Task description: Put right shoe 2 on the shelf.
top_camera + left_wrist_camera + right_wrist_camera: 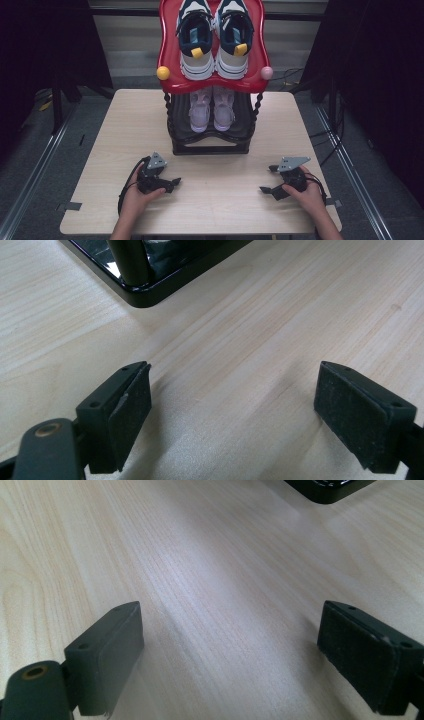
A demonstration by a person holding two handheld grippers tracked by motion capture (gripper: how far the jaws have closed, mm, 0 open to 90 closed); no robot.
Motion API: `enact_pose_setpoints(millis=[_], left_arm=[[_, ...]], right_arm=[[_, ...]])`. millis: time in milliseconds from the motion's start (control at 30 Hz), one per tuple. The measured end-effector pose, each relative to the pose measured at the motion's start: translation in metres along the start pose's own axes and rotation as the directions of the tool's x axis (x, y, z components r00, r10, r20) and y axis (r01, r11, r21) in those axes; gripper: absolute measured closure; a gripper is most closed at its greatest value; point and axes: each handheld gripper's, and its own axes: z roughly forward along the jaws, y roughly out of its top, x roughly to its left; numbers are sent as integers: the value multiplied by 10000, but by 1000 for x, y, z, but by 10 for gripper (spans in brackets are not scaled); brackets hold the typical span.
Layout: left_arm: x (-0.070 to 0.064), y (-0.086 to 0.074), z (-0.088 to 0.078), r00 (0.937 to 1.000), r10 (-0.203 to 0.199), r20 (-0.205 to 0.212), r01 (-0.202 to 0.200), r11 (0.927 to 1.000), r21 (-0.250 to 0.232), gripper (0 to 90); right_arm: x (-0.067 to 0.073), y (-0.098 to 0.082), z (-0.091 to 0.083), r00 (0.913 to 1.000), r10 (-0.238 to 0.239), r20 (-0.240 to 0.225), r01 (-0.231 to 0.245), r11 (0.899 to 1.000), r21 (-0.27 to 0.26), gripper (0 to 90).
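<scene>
Lilac sneakers (212, 107) sit paired on the black lower shelf (245, 131), apart from the left gripper (173, 183) and right gripper (267, 180), both wide open and empty; a low, level approach beneath the red top tray (170, 55) is advised.

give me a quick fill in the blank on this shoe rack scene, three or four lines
1. The navy and white sneakers sit on the ____ tier of the shoe rack.
2. The top tier is coloured ____.
3. The pale lilac sneakers rest on the ____ tier.
4. The left hand-held gripper has its jaws ____ over the table.

Missing words: top; red; lower; open
</scene>
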Motion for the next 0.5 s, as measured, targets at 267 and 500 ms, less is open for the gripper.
enact_pose_setpoints(millis=[267,500], left_arm=[[0,-1,-1,10000,64,-44,-64,10000,11,148],[-1,-1,-1,10000,28,-14,-28,10000,-12,148]], right_arm=[[1,0,0,9999,75,113,-75,10000,-16,105],[1,0,0,9997,150,182,-150,9999,-23,106]])
